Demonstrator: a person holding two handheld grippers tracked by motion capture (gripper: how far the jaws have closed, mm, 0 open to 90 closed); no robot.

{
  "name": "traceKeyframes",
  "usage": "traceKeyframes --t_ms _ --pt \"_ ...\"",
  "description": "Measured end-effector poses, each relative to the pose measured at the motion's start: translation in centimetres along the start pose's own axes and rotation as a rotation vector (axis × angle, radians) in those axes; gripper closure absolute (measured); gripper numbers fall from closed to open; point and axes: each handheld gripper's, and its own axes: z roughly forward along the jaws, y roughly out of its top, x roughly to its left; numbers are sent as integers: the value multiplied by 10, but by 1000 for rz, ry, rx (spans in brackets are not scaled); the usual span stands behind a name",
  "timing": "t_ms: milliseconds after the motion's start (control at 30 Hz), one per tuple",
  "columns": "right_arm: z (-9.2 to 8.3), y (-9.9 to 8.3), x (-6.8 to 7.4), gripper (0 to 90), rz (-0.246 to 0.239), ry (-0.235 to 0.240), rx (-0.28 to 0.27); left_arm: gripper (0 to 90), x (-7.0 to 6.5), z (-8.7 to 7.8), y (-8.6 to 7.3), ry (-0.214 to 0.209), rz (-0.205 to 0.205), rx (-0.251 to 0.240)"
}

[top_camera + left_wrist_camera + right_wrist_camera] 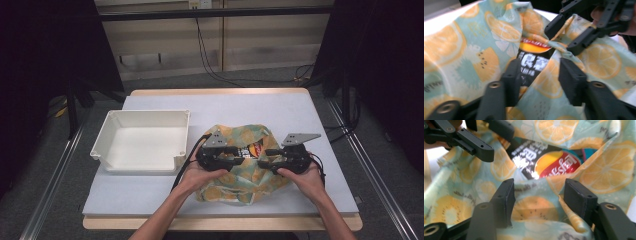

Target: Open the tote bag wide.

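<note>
While both grippers lie on the cloth (235,172), a packet (251,149) shows in its gap. Left gripper (539,75) and right gripper (537,192) stand open, cloth loose between their jaws.

White Chinese characters, too blurred to read, mark the black snack packet (532,65).
</note>
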Motion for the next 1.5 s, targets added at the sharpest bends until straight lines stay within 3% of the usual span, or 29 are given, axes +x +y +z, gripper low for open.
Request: traceKeyframes --t_ms 100,133,167,200,267,333,400,567,633,667,700,733,767,867,900,967,1133,1233,1300,1367,1500 --pt "3 -1 2 381 -16 -9 17 478 -2 3 -4 5 21 -7" --pt "2 -1 2 376 -13 -11 15 516 -2 2 -4 3 35 4" --pt "3 -1 2 365 -13 -12 14 652 -4 2 -4 0 39 8" --pt "3 -1 2 365 -13 -12 14 652 -4 2 -4 -9 59 27" --pt "4 -1 3 367 -16 -17 17 827 -9 3 -5 -15 94 61" --pt "6 -1 4 371 -27 -27 23 900 -11 3 -7 -37 94 77" --pt "6 -1 5 380 -34 -37 28 900 -12 2 -7 -66 79 66" --pt "6 -1 6 515 -37 -52 27 900 -21 -1 -8 -118 63 63" --pt "6 -2 6 635 -42 -48 24 900 -25 -1 -11 -141 56 61" --pt "3 -2 7 767 -45 -35 2 900 -28 0 -16 -158 48 62" --pt "1 -2 8 841 -42 -29 -6 900 -29 0 -17 -165 51 71" --pt "1 -2 8 841 -42 -29 -6 900 -29 0 -17 -165 51 71" --pt "-5 -1 8 900 -30 -25 -25 900 -31 -1 -18 -174 39 69" --pt "-9 -2 7 900 -20 -25 -32 900 -34 -4 -20 -187 47 74" --pt "-16 -5 8 900 -8 -57 -23 900 -35 -4 -20 -202 33 58" --pt "-19 -8 9 900 -6 -66 -15 900 -37 -5 -21 -204 43 63" --pt "-38 -27 5 900 16 -115 12 900 -42 -6 -24 -211 66 76" --pt "-48 -44 -1 900 48 -145 24 900 -43 -3 -25 -225 58 81" --pt "-49 -46 -1 900 59 -147 23 900 -47 -4 -24 -238 84 90" --pt "-50 -54 -3 900 56 -168 51 900 -51 -4 -25 -254 81 93" --pt "-41 -66 -6 900 81 -163 112 900 -52 3 -31 -253 78 120"
